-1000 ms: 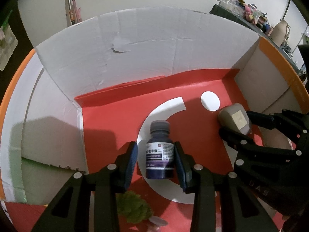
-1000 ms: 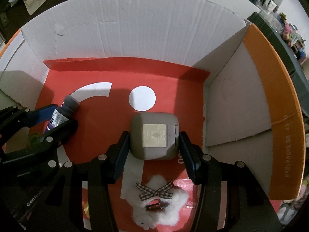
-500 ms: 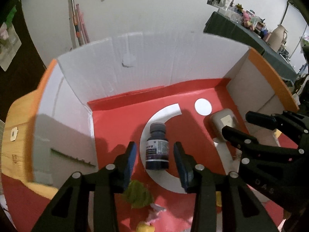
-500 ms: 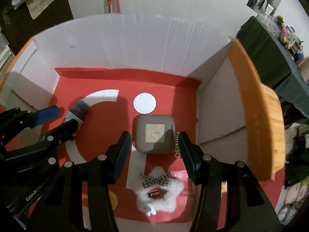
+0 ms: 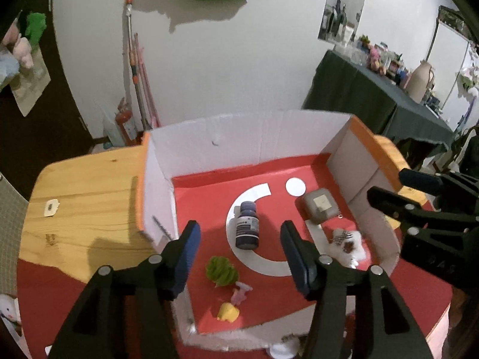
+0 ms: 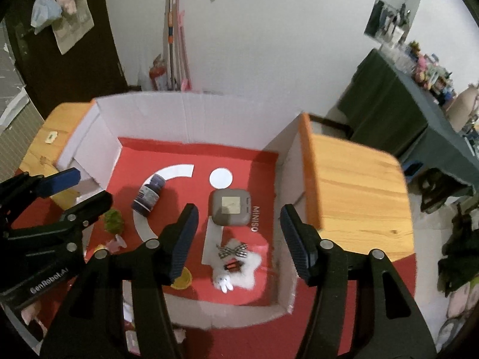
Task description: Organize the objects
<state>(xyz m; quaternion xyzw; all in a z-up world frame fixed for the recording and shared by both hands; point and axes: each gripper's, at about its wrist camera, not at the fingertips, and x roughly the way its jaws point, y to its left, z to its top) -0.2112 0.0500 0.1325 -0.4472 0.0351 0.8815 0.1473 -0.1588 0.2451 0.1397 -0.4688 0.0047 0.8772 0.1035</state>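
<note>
Lying loose on the red floor of the box (image 5: pixel 338 164), the bottle (image 5: pixel 247 229) and grey case (image 6: pixel 230 207) look delivered; fetching another item would come next. The left claw (image 5: pixel 238 246) and right claw (image 6: pixel 236 237) hang above them, jaws opening, empty, touching nothing.

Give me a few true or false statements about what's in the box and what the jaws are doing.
1. The bottle lies on its side in the box. True.
2. The grey case is held by the right gripper. False: its opening jaws hold nothing; the case rests on the box floor.
3. The left gripper holds the bottle. False: its jaws are opening, empty.
4. A white plush lies in the box. True.
</note>
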